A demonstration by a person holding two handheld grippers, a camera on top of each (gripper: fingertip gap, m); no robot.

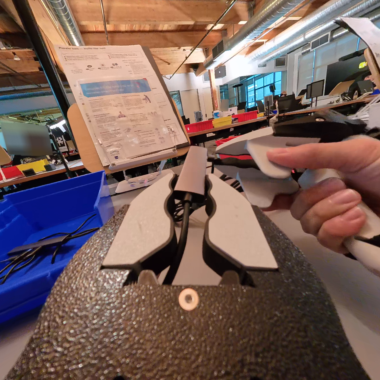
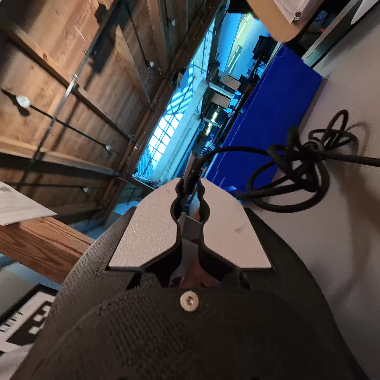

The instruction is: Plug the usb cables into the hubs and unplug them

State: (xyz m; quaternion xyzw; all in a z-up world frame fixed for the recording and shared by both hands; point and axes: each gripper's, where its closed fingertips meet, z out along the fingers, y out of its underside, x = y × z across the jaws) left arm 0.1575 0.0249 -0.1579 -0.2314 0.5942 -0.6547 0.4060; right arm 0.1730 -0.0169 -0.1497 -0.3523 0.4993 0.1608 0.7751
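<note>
My left gripper (image 1: 190, 178) is shut on a slim grey USB hub (image 1: 193, 164), which points forward and up. The hub's black cable (image 1: 184, 222) runs back between the fingers. My right gripper (image 1: 218, 151), held by a hand, reaches in from the right with its tips beside the hub's far end. In the right wrist view, my right gripper (image 2: 190, 183) is shut on a black USB plug (image 2: 192, 177). The plug's cable leads to a tangled black coil (image 2: 298, 164) on the table. A grey piece (image 2: 189, 228) shows in the gap between the fingers.
A blue bin (image 1: 51, 205) holding black cables and a flat hub stands at the left, and it also shows in the right wrist view (image 2: 257, 133). A document stand (image 1: 123, 107) with printed sheets stands behind the hub. The light grey table (image 2: 339, 246) lies underneath. About 5 cm separates my left fingertips from my right.
</note>
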